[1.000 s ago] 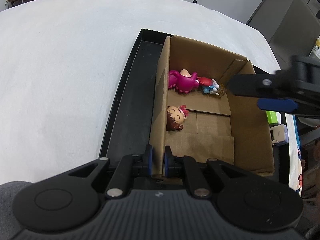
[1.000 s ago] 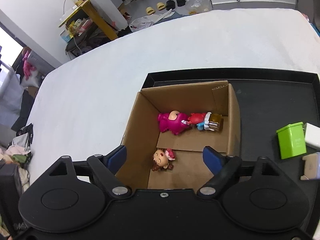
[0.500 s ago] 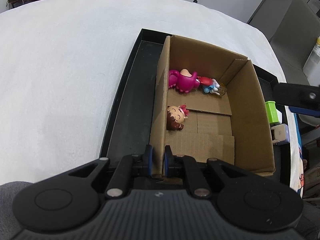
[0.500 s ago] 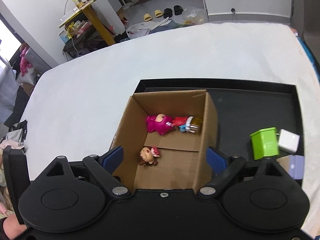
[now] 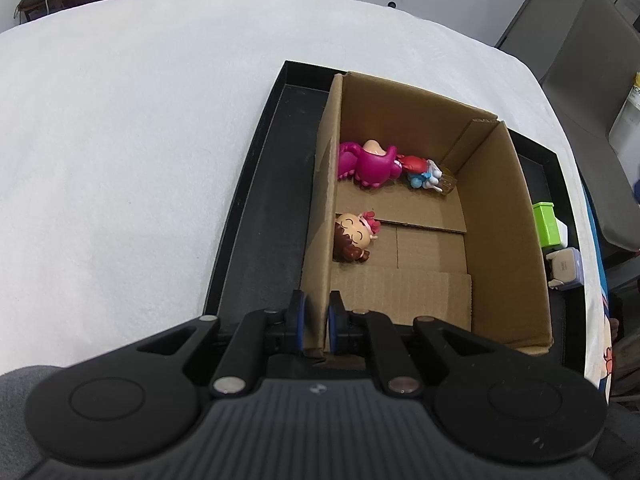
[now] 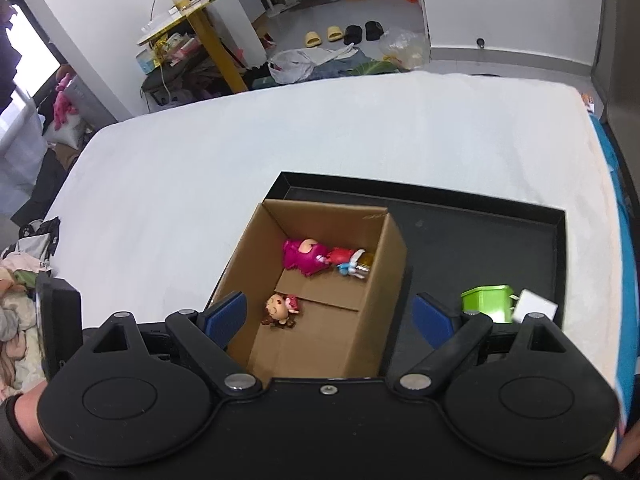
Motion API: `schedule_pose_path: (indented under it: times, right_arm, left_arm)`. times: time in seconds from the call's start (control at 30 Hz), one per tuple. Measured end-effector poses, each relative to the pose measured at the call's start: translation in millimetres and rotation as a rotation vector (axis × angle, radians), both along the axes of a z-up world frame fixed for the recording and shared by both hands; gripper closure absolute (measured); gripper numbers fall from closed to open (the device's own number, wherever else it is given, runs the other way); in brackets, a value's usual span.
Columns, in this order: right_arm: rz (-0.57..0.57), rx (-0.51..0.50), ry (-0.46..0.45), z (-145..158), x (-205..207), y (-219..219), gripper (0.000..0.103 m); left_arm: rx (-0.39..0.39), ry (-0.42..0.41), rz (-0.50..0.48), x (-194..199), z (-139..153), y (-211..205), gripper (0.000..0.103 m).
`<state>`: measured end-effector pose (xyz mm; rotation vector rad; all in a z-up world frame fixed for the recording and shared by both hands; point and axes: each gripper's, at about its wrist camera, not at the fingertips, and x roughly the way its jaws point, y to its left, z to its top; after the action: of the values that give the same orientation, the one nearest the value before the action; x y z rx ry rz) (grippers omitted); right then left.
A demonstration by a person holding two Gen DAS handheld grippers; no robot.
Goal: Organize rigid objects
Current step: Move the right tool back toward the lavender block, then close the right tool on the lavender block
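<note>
The cardboard box (image 5: 500, 216) stands open-topped on the black tray (image 5: 260, 216), which lies on the white-covered table (image 5: 120, 140). The box sits toward one end of the tray: on the left wrist view a narrow strip of bare tray floor runs along the box's outer wall, bounded by the tray's raised rim, while on the right wrist view a much wider stretch of bare tray floor (image 6: 480, 240) opens on the box's other side. The white table spreads wide beyond the tray's far rim. The left gripper (image 5: 315, 320) is pinched down on the box's near side wall, one blue pad outside and one inside, with only the cardboard's thickness between them. The right gripper (image 6: 328, 312) hangs above the box with its blue pads spread wide and nothing between them; the box's near end shows in the gap. Inside the box, a magenta figure (image 5: 370, 164) lies against the far wall, touching a small red and blue figure (image 5: 424, 174) beside it toward the far corner. A doll head with brown hair (image 5: 352, 236) lies apart from them, against the wall that the left gripper clamps, nearer to its pads. Outside the box on the wide side of the tray, a green box (image 6: 486, 302) stands touching a white block (image 6: 534, 306).
</note>
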<state>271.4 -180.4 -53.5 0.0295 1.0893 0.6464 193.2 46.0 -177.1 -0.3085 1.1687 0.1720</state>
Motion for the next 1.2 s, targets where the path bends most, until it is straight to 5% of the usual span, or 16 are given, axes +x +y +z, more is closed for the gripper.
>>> schedule_pose_path:
  times: [0.4,0.8,1.2]
  right_arm:
    - [-0.085,0.054,-0.007,5,16,-58,0.006]
    - [-0.153,-0.038,0.036,-30,30,-94,0.003]
    - [-0.175,-0.074,0.170,-72,45,-108,0.025]
  left_arm:
    - [0.012,0.000,0.004,1,1,-2,0.093]
    - [0.013,0.003,0.011,1,1,-2,0.093]
    - [0.016,0.004,0.008,0,1,-4,0.093]
